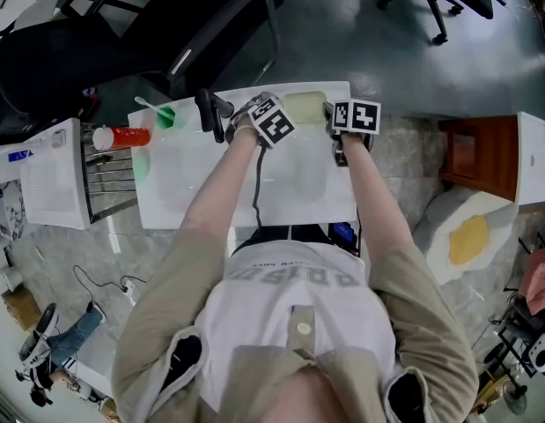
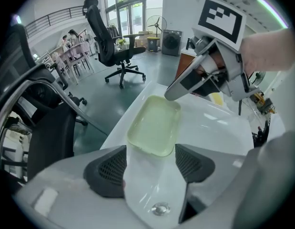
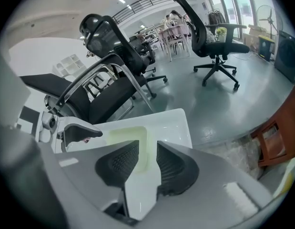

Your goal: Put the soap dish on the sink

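Note:
The pale yellow-green soap dish point(image 1: 305, 106) point(image 2: 154, 125) point(image 3: 126, 133) lies flat on the far rim of the white sink point(image 1: 166, 210). My left gripper point(image 1: 254, 111) point(image 2: 149, 163) hangs open over the basin, short of the dish, with the drain point(image 2: 160, 208) showing below its jaws. My right gripper point(image 1: 332, 117) point(image 3: 147, 159) sits at the dish's right end. Its jaws stand a little apart, with the dish's right edge showing in the gap and neither pad pressing on it. In the left gripper view its tip point(image 2: 173, 93) is at the dish's far right corner.
A black faucet point(image 1: 215, 113) stands left of the dish. A green item point(image 1: 165, 115) and a red-and-white bottle point(image 1: 122, 137) lie at the sink's left end beside a wire rack point(image 1: 109, 179). Office chairs point(image 1: 149, 33) stand beyond the sink. A wooden cabinet point(image 1: 473, 155) is on the right.

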Tool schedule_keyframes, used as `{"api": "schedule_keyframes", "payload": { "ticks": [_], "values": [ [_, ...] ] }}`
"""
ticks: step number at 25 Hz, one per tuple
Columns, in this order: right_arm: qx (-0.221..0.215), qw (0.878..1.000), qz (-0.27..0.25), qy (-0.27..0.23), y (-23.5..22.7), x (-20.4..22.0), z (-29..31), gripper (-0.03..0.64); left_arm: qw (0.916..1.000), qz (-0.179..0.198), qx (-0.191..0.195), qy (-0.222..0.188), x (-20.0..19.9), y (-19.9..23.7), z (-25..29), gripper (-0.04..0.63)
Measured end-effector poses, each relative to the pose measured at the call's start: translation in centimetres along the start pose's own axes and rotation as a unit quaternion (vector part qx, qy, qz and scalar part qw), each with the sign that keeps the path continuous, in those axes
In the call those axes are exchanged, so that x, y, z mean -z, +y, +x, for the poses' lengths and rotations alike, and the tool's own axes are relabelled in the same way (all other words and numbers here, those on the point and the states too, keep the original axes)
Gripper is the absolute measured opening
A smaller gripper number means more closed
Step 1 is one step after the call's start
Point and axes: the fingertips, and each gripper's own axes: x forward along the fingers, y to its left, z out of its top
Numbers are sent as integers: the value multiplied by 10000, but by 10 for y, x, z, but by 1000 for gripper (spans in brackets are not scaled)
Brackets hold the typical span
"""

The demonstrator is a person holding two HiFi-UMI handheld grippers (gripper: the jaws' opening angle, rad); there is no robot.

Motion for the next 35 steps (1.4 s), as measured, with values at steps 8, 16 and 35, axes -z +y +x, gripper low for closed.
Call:
{"api": "schedule_keyframes", "payload": {
  "ticks": [8,16,35],
  "values": [
    [-189,9976,-283,-603,17,-19,-29,143,9964,-307,-389,-683,-22,6,-35,337],
    [-331,9796,-860,-1785,52,-46,-93,149,9617,-924,-1105,-2332,-60,2,-120,336],
    [-584,8905,-2198,-3940,146,-16,-280,159,8330,-905,-2583,-4808,-65,-72,-316,143]
  ]
}}
